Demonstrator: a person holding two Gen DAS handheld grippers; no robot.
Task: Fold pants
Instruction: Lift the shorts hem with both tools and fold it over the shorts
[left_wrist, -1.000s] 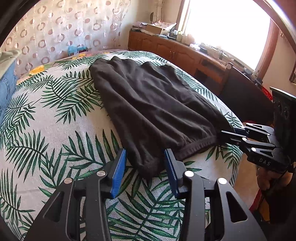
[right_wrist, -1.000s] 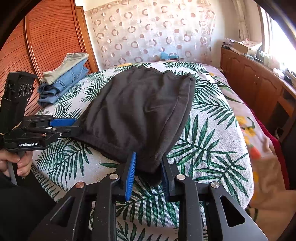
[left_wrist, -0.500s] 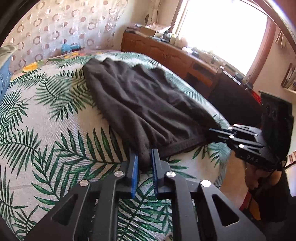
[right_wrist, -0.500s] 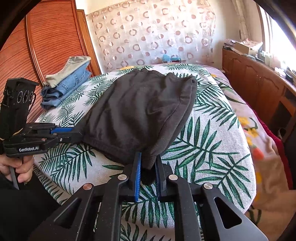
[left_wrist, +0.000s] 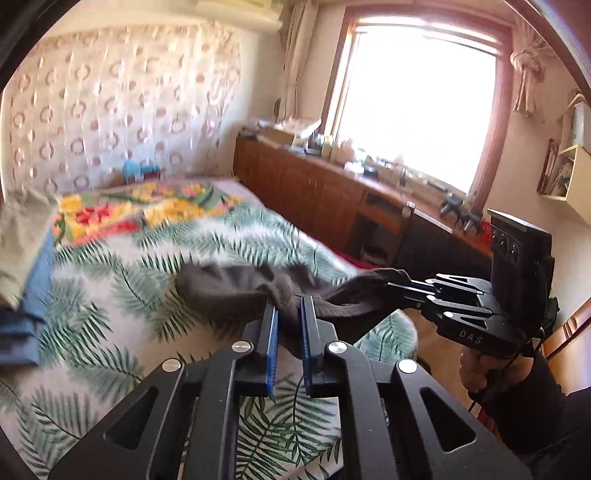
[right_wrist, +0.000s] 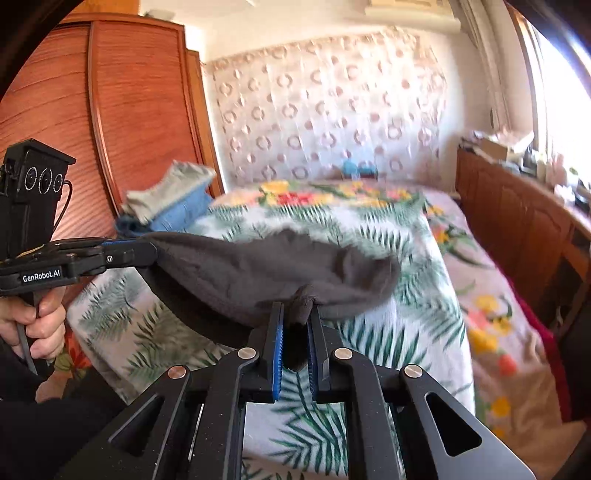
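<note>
While raised level above the bed (left_wrist: 110, 258), both tongs, left (left_wrist: 287, 314) and right (right_wrist: 296, 314), pinch the dark pants' (right_wrist: 258, 269) near edge.

Two close wrist views over the bed (left_wrist: 110, 314), sharing the pants (right_wrist: 258, 273)

The pants (right_wrist: 266, 273) are dark grey-brown, of soft fleecy cloth, and sit in the middle of both frames. They are bunched and lifted at the near edge, which is pinched at two corners and stretched taut between them, sagging slightly. In the right wrist view the cloth (left_wrist: 236, 284) billows up as a rounded hump; its far part trails down toward the palm-leaf bedspread, blurred.
</note>
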